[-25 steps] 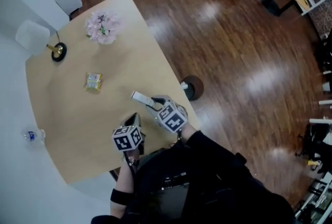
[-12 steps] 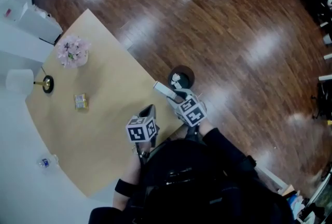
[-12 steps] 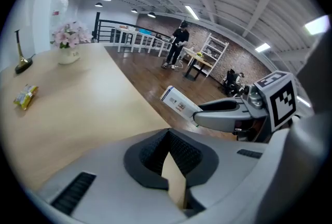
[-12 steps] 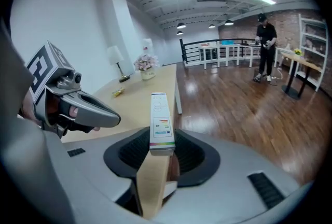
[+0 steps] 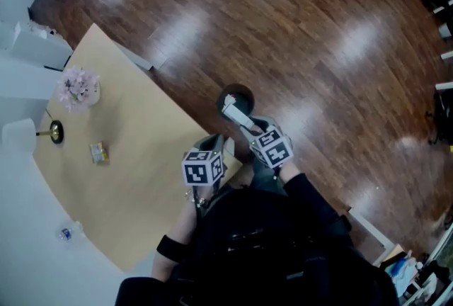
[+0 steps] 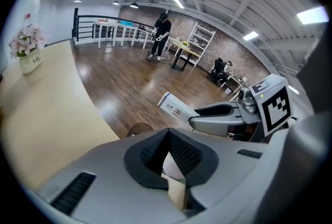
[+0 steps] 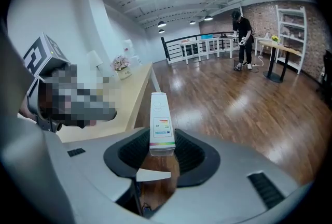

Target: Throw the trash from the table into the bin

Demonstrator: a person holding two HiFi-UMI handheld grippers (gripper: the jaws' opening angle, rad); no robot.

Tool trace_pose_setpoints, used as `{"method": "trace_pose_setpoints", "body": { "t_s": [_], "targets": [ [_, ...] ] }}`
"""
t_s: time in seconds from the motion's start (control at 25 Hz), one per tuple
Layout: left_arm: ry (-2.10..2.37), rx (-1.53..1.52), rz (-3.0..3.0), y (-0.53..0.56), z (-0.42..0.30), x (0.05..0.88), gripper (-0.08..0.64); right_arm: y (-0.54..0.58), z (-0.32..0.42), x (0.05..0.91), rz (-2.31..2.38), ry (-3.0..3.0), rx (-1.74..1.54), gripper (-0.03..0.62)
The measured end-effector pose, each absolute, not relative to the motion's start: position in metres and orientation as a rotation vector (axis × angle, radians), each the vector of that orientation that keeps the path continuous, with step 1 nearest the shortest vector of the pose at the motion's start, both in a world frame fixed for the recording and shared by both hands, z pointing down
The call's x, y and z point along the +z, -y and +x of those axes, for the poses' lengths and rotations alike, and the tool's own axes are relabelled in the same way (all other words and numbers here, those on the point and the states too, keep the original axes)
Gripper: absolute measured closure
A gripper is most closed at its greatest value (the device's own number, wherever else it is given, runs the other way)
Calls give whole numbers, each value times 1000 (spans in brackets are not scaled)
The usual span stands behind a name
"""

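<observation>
A: Two views to compare for the right gripper (image 7: 162, 148). Grips what?

B: Clamps a white box (image 7: 160, 122) by its near end, with jaws part-way closed on it. Shows the coloured label only in the right gripper view; from the head view, reads as a white bar aimed at 11 o'clock, over a round dark bin (image 5: 244, 93) on the floor (image 5: 340, 28).

A: And the left gripper (image 6: 167, 135)?

B: Pinched shut tip to tip on nothing, plain only in the left gripper view.

A: And on the table (image 5: 141, 184)?

B: Snack packet (image 5: 98, 152) at 9 o'clock of the grippers, caught by the head view alone.
</observation>
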State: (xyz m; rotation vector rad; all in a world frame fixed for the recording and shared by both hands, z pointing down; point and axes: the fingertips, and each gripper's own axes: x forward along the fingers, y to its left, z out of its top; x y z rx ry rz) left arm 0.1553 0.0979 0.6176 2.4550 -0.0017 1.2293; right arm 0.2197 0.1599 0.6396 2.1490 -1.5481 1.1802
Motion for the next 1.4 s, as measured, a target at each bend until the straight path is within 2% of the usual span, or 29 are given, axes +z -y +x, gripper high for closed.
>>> {"method": "trace_pose_setpoints", "body": {
  "t_s": [0.24, 0.6, 1.04, 1.4],
  "targets": [
    [-15, 1269, 2416, -117, 190, 642, 555, -173, 255, 675, 2148, 1510, 1244, 433],
    [121, 1287, 2315, -131, 256, 729, 552, -188, 308, 788, 2089, 1435, 1413, 433],
    [374, 1392, 2151, -89, 269, 840, 552, -168, 320, 955, 2019, 1282, 1638, 433],
    [403, 1439, 2102, -73, 272, 878, 552, -150, 324, 1045, 2012, 1156, 1754, 433]
  ]
}}
